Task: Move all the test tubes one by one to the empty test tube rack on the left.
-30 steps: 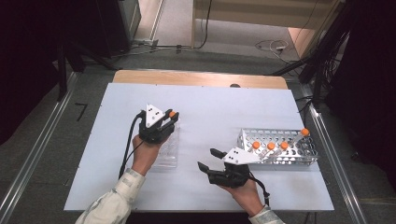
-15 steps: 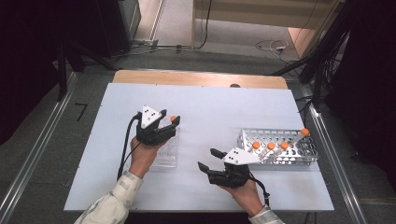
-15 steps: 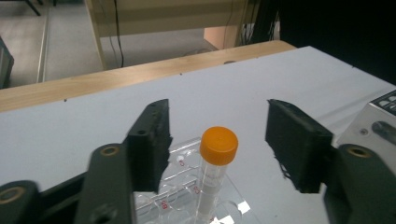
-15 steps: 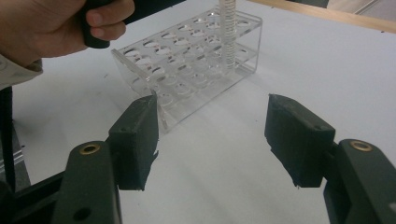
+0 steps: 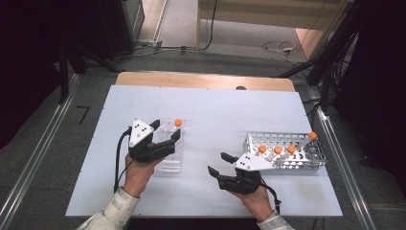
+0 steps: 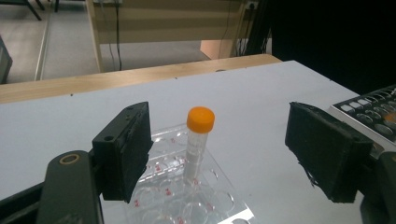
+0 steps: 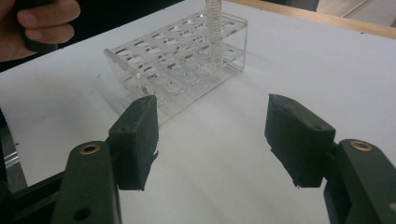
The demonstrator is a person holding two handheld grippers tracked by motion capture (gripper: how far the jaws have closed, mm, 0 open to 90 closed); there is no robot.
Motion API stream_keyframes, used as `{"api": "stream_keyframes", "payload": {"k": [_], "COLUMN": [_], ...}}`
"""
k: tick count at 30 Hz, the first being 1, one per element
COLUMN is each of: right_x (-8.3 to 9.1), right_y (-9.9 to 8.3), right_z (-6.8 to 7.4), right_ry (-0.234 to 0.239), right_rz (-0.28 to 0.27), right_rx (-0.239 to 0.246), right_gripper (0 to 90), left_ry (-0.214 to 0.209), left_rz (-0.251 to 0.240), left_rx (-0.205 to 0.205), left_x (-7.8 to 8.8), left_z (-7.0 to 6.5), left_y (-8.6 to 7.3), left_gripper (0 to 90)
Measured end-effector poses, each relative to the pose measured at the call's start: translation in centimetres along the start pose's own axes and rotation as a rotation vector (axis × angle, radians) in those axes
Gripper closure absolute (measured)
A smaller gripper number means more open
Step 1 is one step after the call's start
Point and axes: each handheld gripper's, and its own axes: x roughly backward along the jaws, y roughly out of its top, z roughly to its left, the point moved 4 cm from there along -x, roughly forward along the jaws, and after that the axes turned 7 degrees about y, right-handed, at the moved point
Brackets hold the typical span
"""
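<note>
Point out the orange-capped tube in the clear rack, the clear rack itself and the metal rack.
Orange-capped tube (image 6: 201,120): left gripper view, on its orange cap.
Clear rack (image 7: 140,74): right gripper view, on its near end wall.
Metal rack (image 5: 306,163): high view, on its front wall.

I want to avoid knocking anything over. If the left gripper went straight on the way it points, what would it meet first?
Most likely the orange-capped tube standing in the clear rack: it sits between the left gripper's open jaws, which have just been opening. Depth is hard to judge; the jaws might pass either side of it.
</note>
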Motion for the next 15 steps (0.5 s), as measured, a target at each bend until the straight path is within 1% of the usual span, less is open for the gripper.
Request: {"api": "stream_keyframes", "payload": {"k": [4, 5, 8, 15], "right_x": [0.7, 1.0, 1.3, 2.5], "right_y": [0.1, 0.1, 0.1, -0.2], "right_z": [-0.3, -0.5, -0.7, -1.3], "right_ry": [-0.008, -0.018, -0.024, -0.054], "right_rz": [-0.015, -0.024, -0.026, -0.036], "right_rx": [-0.007, -0.007, -0.012, -0.019], "right_gripper": [33.7, 33.7, 33.7, 33.8], "left_ry": [0.000, -0.006, -0.024, -0.017], "left_rz": [0.014, 0.019, 0.031, 0.031], "left_rx": [0.000, 0.001, 0.011, -0.004], "left_x": [0.5, 0.6, 1.0, 1.4], "left_z": [-0.2, -0.2, -0.4, -0.7], "left_y": [-0.7, -0.9, -1.4, -2.4], "left_gripper": [21.4, 21.2, 21.2, 21.3]}}
